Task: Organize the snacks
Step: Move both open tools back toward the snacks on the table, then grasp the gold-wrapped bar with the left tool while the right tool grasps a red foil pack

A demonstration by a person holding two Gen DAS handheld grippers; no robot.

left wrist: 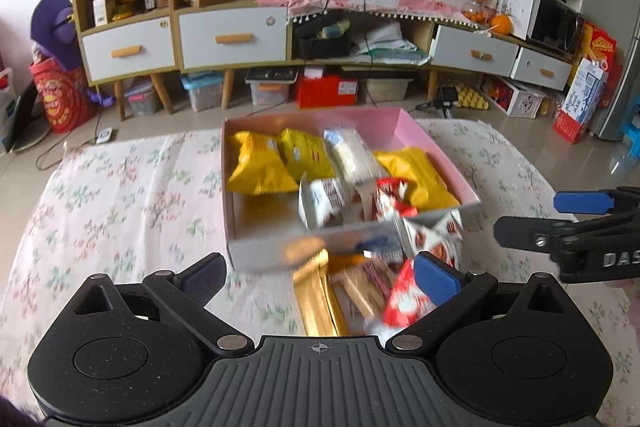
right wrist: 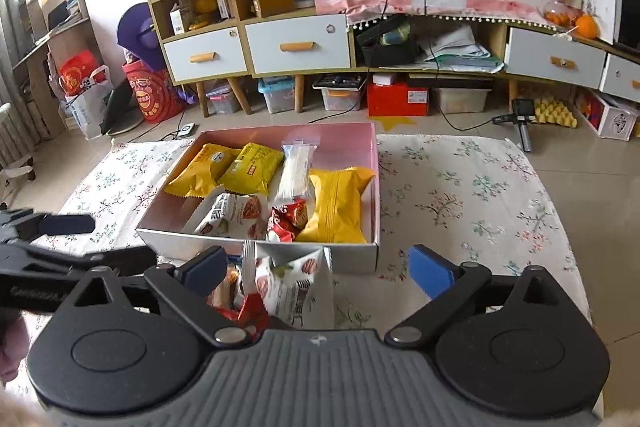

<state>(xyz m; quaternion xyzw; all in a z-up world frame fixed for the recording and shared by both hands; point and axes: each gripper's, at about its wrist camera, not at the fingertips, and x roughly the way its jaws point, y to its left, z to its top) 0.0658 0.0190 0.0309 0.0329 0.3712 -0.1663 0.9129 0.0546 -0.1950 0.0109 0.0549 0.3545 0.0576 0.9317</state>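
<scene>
A pink-lined open box (left wrist: 384,131) sits on the floral cloth and holds yellow packs (left wrist: 256,167), a white stick pack (left wrist: 352,155) and red-and-white packets. Loose snacks lie in front of its near wall: a gold pack (left wrist: 316,299), a red packet (left wrist: 404,299) and a white packet (left wrist: 432,235). My left gripper (left wrist: 320,273) is open over this pile, pads touching nothing. In the right wrist view my right gripper (right wrist: 320,267) is open before the box (right wrist: 352,259); the white packet (right wrist: 296,287) stands between its fingers, unpressed. Each gripper shows in the other's view: right (left wrist: 552,217), left (right wrist: 94,241).
The floral cloth (right wrist: 460,203) spreads to both sides of the box, with its far edge just behind it. Beyond lie tiled floor, a low cabinet with drawers (right wrist: 296,47), storage bins and cables. A person's hand (right wrist: 12,347) shows at the lower left.
</scene>
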